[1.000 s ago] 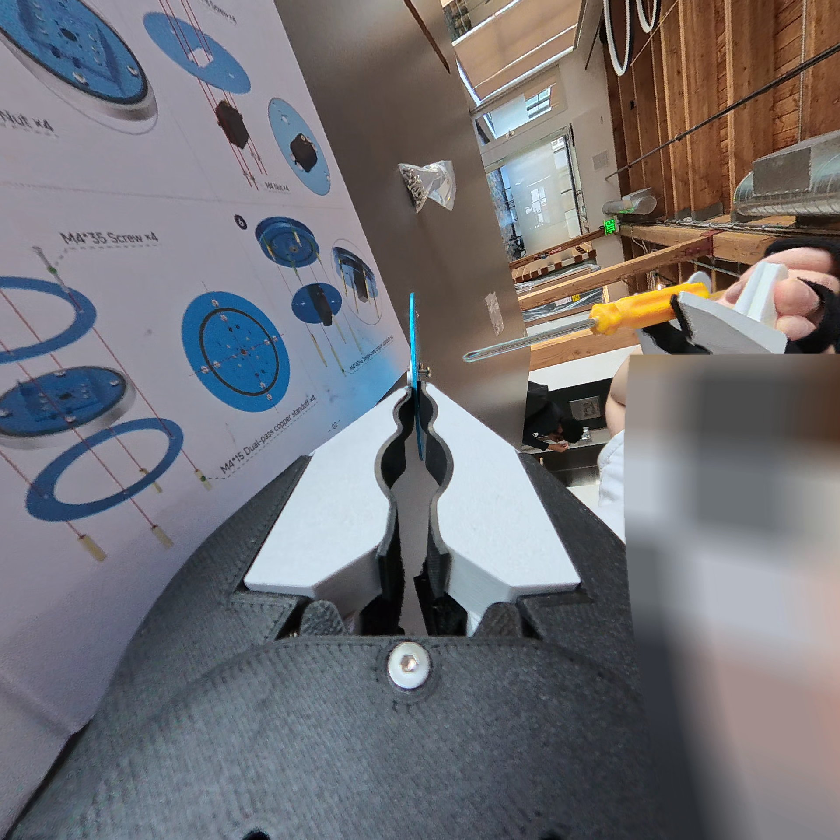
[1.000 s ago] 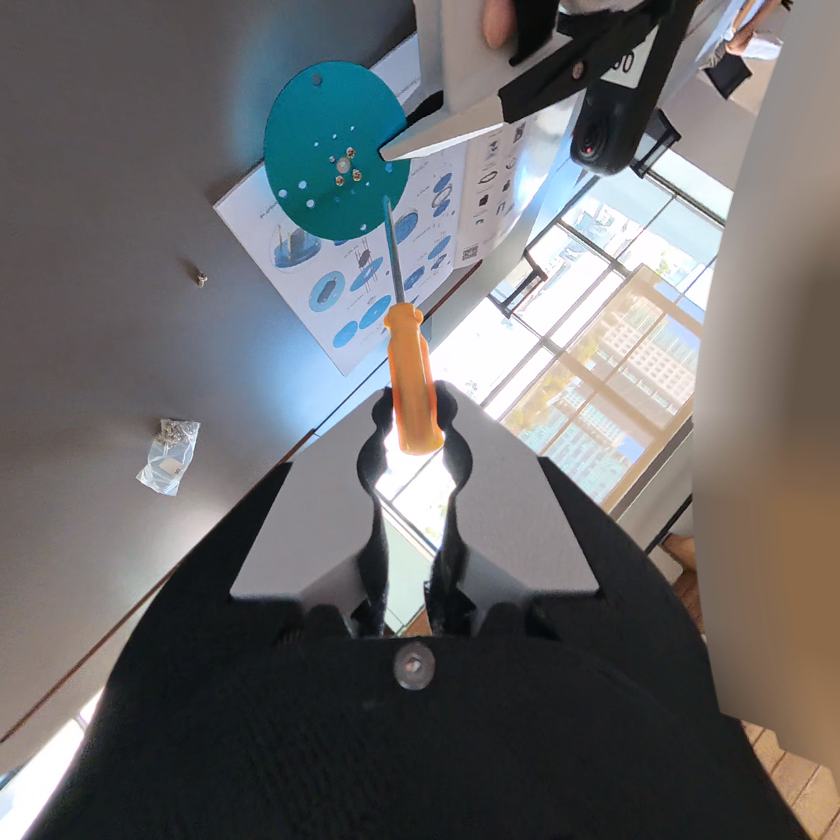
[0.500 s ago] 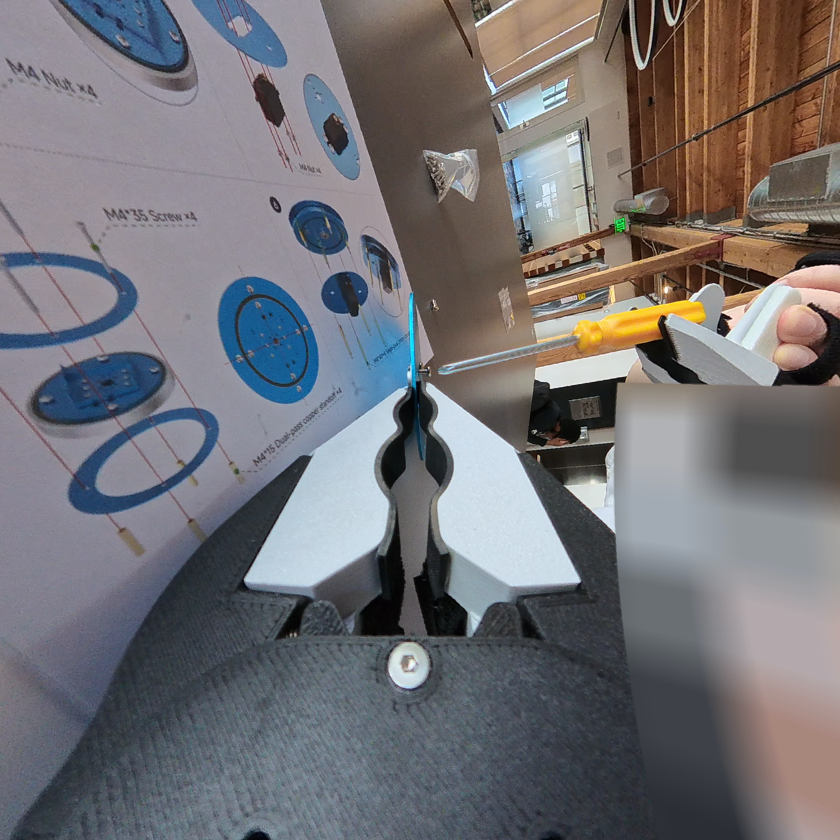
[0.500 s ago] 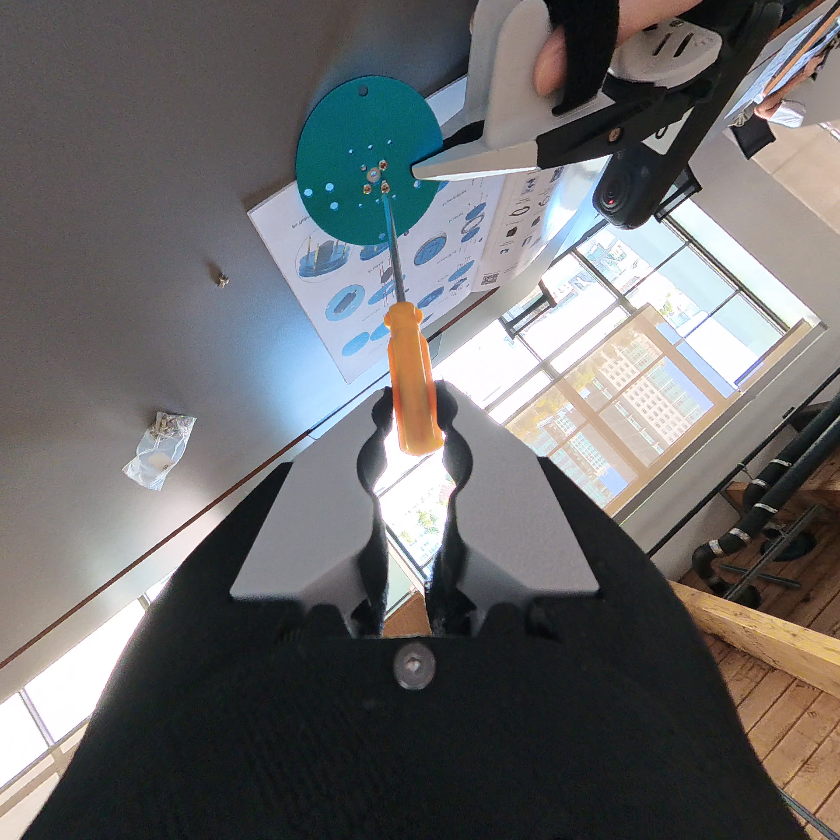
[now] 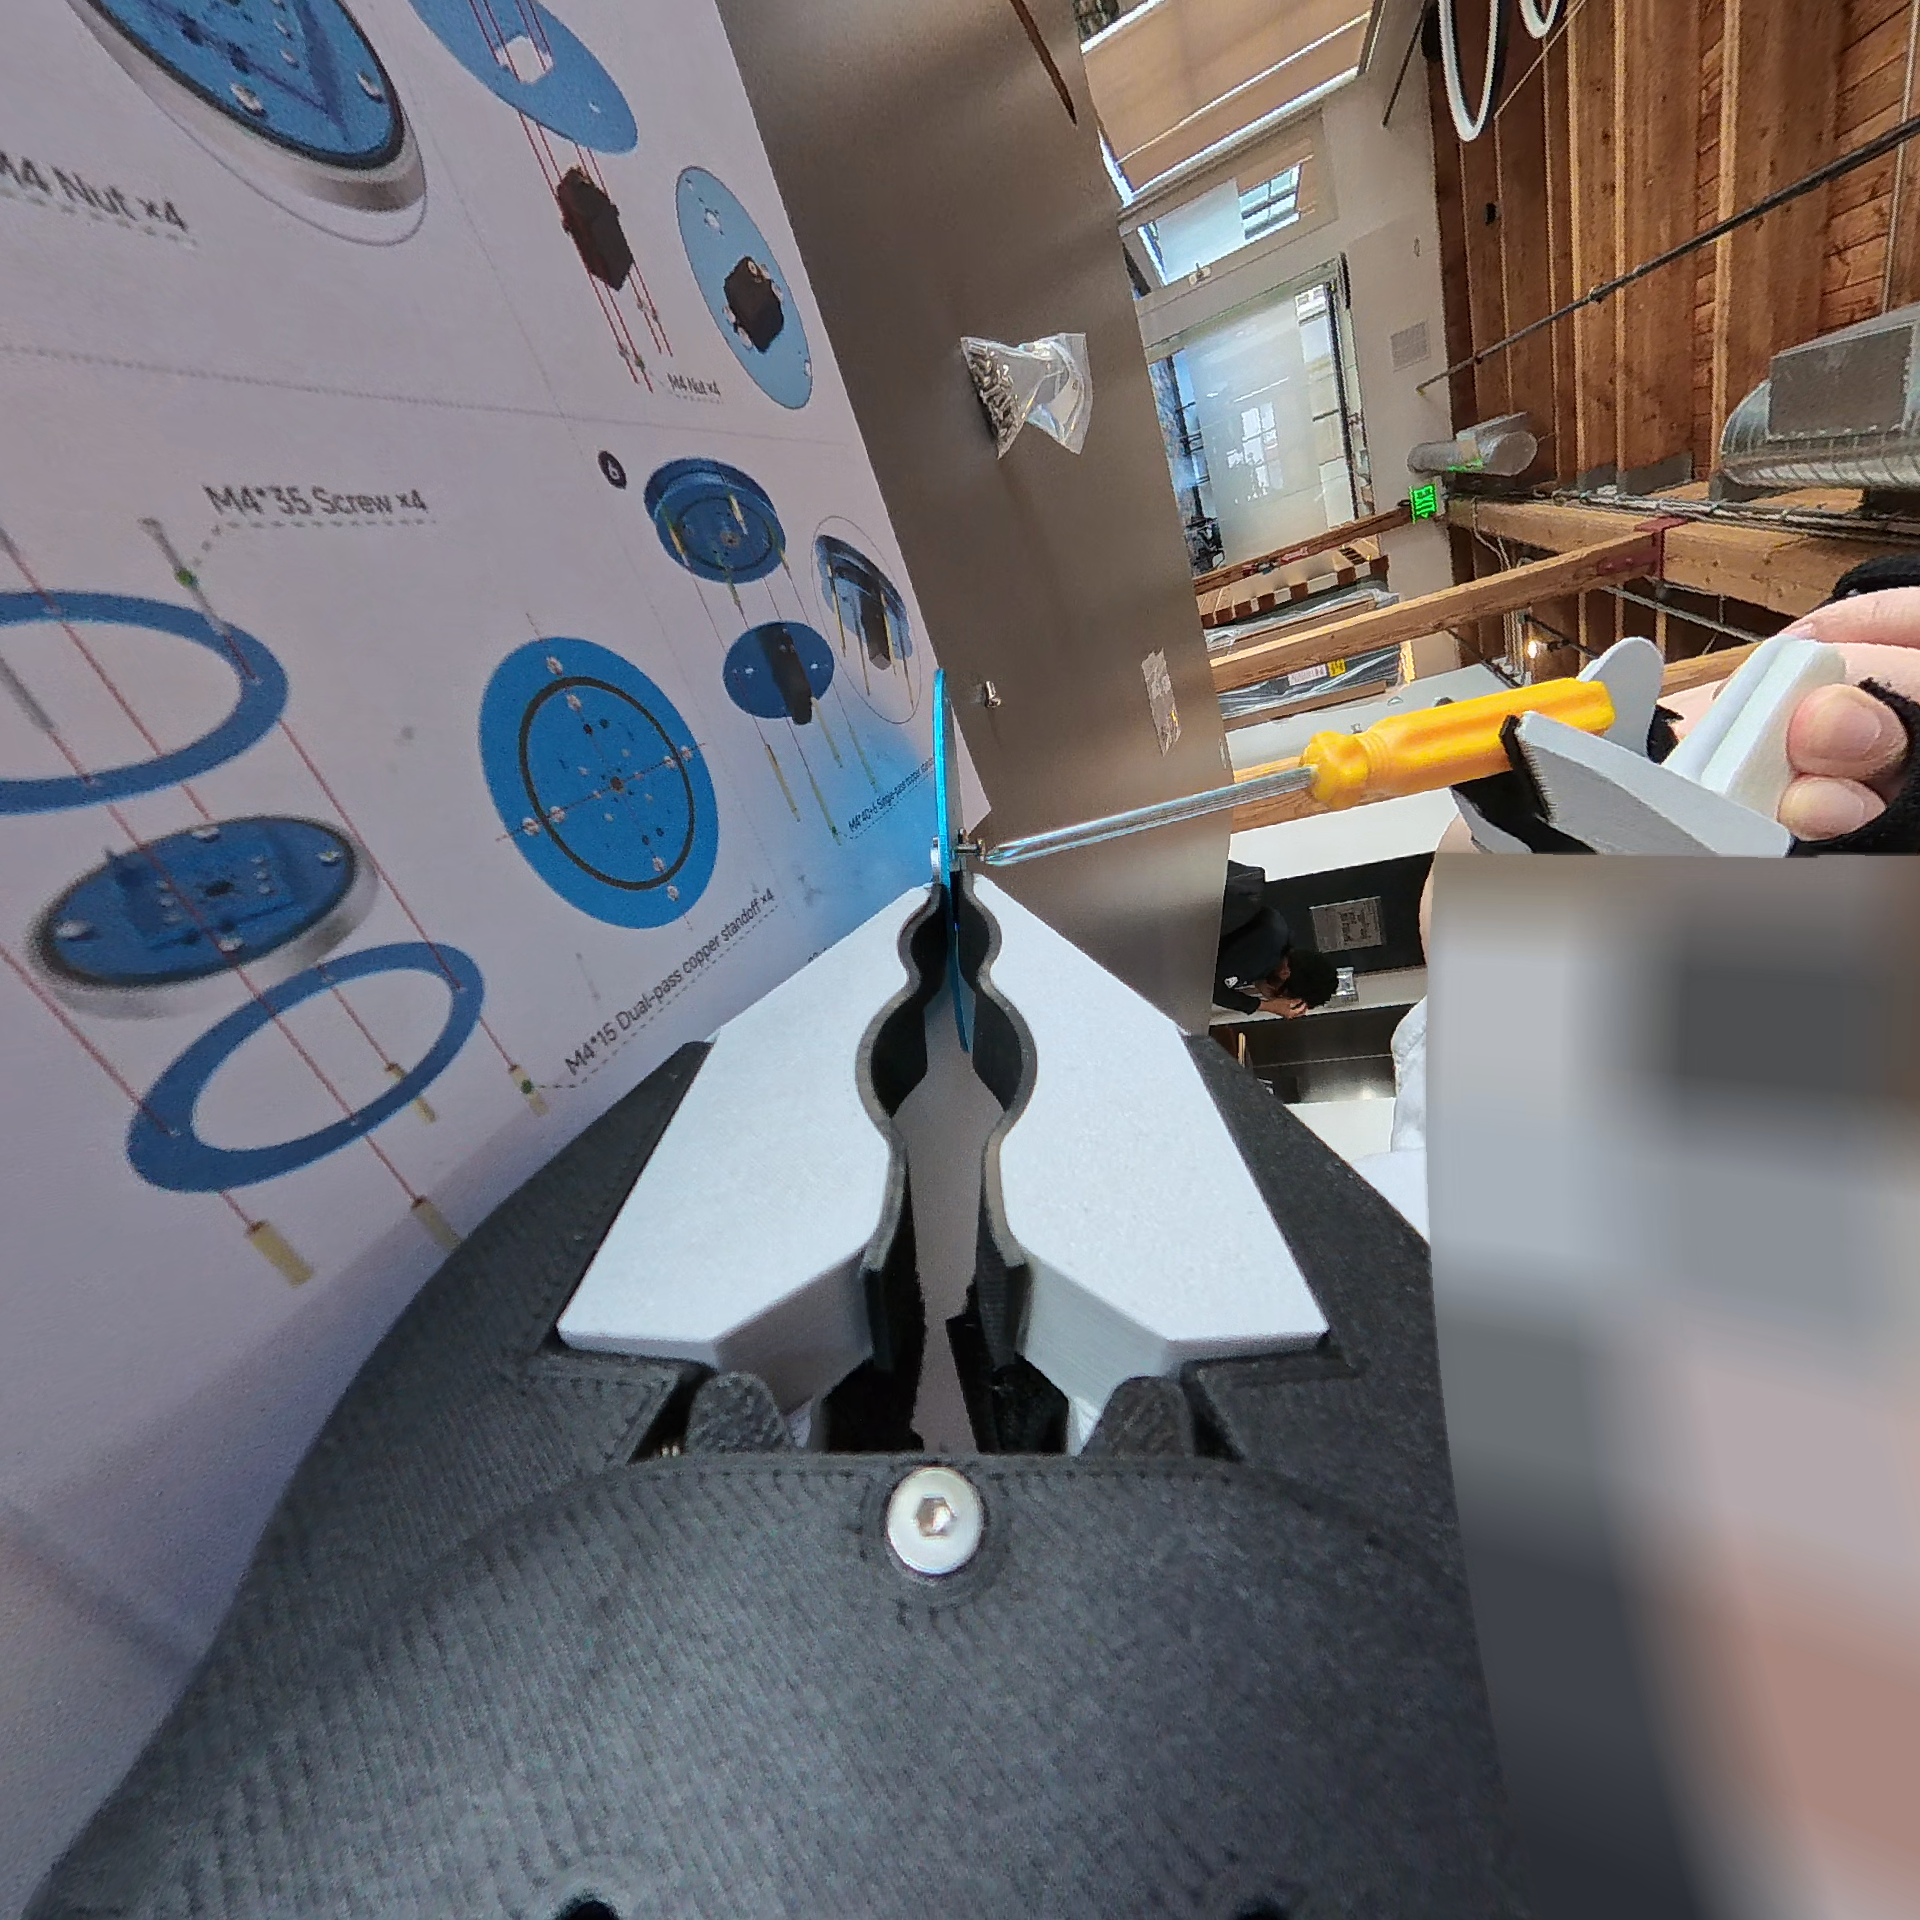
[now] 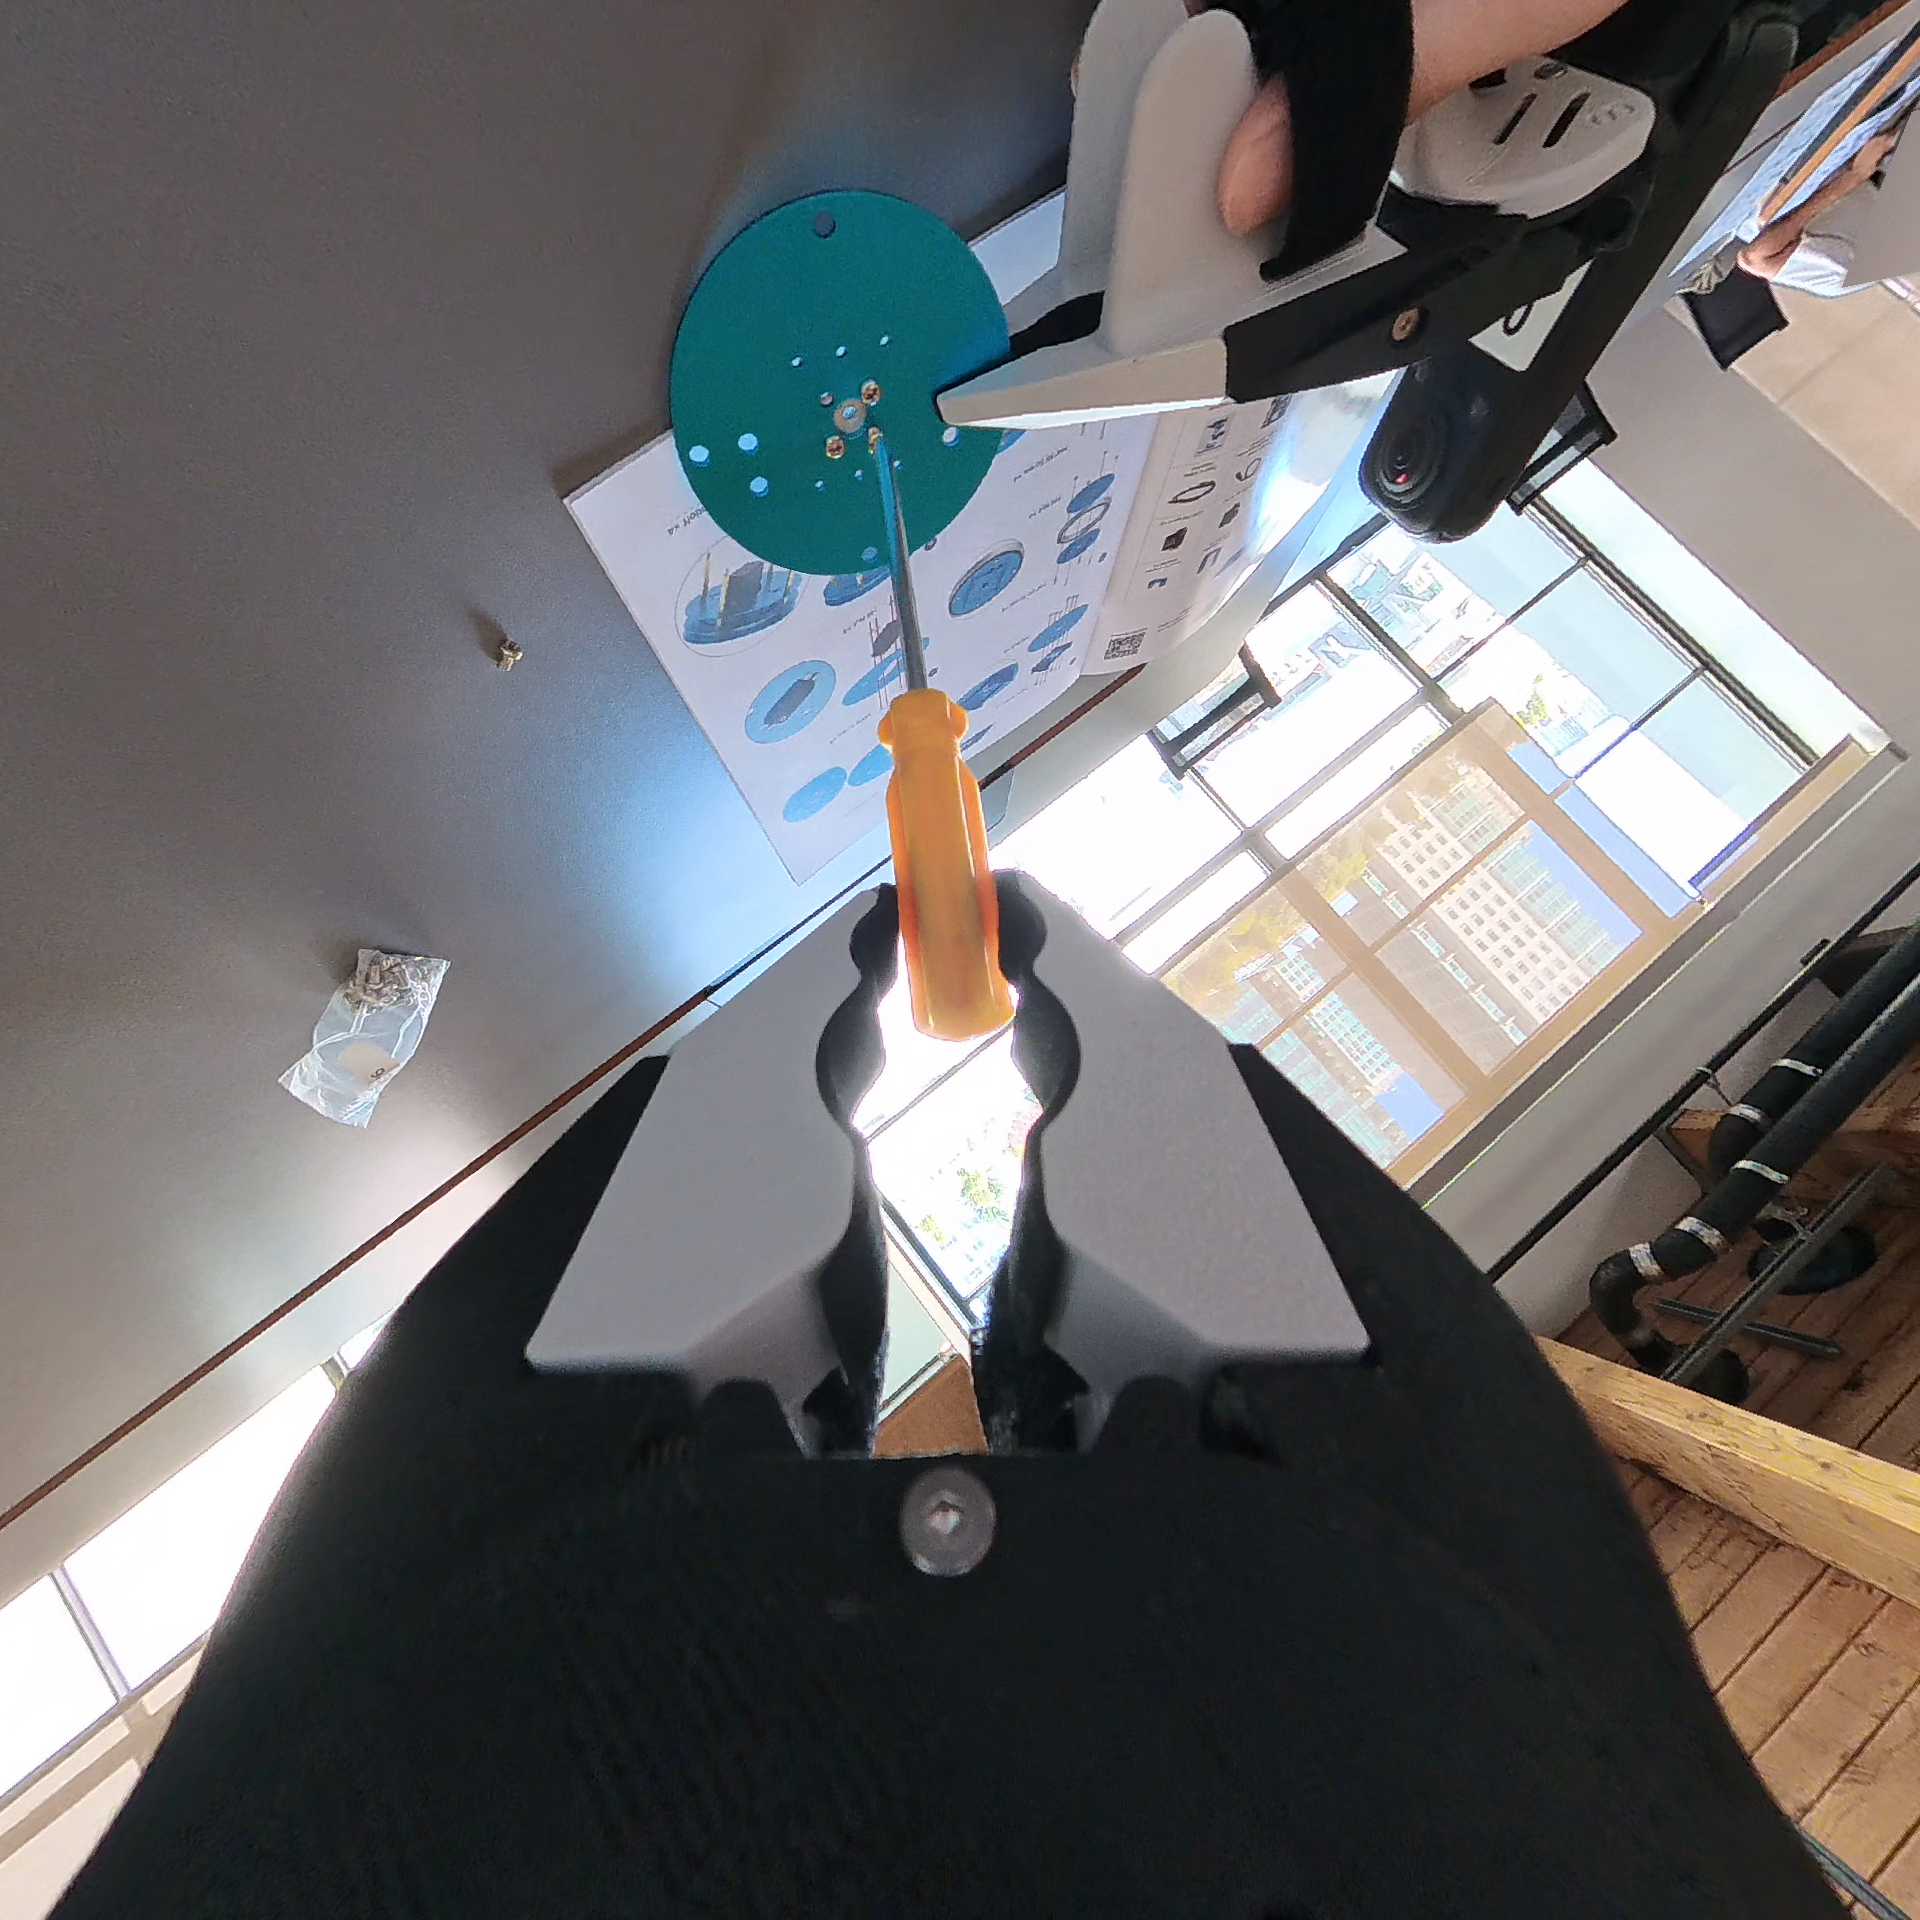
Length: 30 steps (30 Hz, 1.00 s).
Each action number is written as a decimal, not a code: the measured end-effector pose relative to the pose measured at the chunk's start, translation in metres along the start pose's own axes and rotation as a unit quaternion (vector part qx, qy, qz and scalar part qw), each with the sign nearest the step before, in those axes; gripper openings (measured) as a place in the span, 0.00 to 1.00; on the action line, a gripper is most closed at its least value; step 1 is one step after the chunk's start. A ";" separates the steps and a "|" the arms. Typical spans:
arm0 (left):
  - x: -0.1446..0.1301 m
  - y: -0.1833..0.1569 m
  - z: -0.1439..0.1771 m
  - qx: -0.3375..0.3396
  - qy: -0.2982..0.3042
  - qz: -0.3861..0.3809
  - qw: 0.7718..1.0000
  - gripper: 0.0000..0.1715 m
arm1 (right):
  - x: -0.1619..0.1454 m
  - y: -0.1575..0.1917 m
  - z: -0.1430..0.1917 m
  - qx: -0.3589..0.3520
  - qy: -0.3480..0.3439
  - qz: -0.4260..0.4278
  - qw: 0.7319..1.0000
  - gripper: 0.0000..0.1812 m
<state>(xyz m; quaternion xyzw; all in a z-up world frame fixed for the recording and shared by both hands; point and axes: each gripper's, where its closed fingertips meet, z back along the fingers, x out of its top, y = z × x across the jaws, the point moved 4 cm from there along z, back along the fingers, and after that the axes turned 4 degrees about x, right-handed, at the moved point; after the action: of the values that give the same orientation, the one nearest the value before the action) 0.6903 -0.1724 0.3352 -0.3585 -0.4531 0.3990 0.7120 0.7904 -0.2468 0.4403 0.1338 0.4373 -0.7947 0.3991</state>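
Note:
My left gripper (image 5: 951, 904) is shut on a thin blue round disc (image 5: 943, 790), seen edge-on in the left wrist view. In the right wrist view the disc (image 6: 769, 343) faces me, with small holes and brass screws near its middle, and the left gripper (image 6: 951, 400) pinches its right edge. My right gripper (image 6: 940, 914) is shut on the orange handle of a screwdriver (image 6: 940, 883). The screwdriver shaft (image 5: 1132, 821) reaches to the disc, and its tip sits on a screw (image 6: 876, 438) by the disc's centre.
A printed assembly sheet (image 5: 312, 623) lies on the grey table (image 6: 260, 416). A clear bag of screws (image 6: 358, 1034) and a loose screw (image 6: 506, 655) lie on the table to the left. A person's gloved hand (image 6: 1340, 114) holds the left gripper. There is about 12 cm between the tips of the two grippers.
The screwdriver tip has moved in from short of the disc and now touches a screw at its centre. Both grippers stay shut on their things.

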 end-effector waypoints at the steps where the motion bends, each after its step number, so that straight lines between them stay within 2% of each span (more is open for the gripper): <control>1: 0.000 0.000 0.000 0.001 0.000 0.000 1.000 0.00 | 0.000 0.000 0.000 0.001 0.001 0.001 1.000 0.10; 30: 0.000 0.000 -0.001 0.000 0.000 -0.003 1.000 0.00 | -0.003 0.005 -0.001 0.022 0.003 -0.012 1.000 0.10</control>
<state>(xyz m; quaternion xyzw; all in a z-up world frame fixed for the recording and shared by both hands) 0.6910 -0.1728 0.3353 -0.3564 -0.4544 0.3970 0.7133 0.7963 -0.2459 0.4383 0.1393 0.4225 -0.8085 0.3852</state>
